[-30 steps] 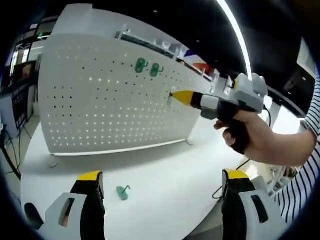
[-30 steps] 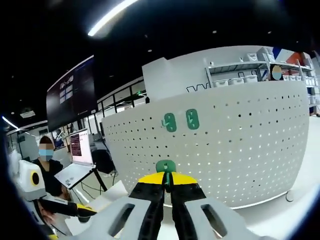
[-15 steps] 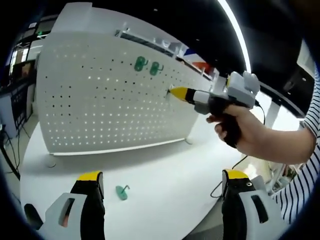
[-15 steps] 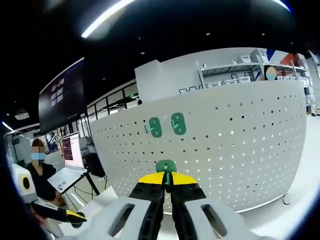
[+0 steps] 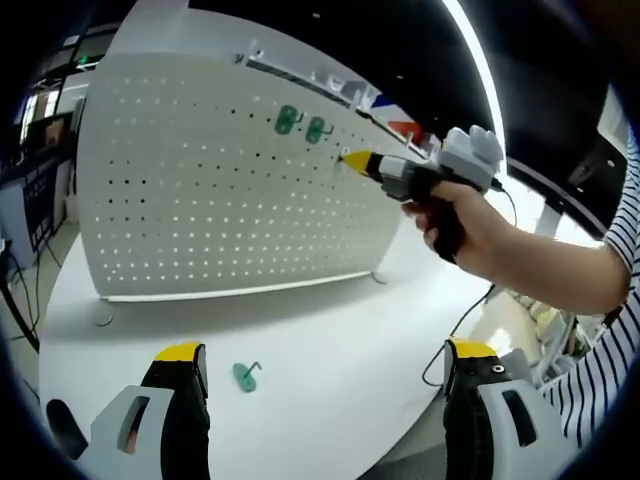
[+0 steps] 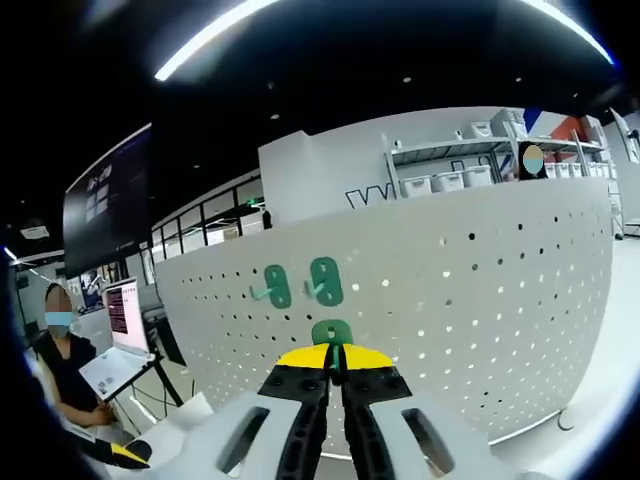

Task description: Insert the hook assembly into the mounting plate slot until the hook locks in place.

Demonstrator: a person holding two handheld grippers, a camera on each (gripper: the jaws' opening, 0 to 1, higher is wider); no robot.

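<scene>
My right gripper [image 6: 335, 362] is clamped on one green hook [image 6: 331, 333], held at the white pegboard [image 6: 480, 290].
My left gripper [image 5: 320, 365], jaws wide apart, has one spare hook [image 5: 245, 376] lying flat on the table [image 5: 330, 330] just ahead. Beyond, two hooks [image 6: 300, 283] hang upright on the board, just above and left of my right jaws.

Four green hooks: two on the pegboard [image 5: 200, 190], at [image 5: 288, 120] and [image 5: 316, 128]; one on the table [image 5: 330, 370], at [image 5: 245, 376]; one in the right gripper [image 6: 335, 358], at [image 6: 331, 333].
</scene>
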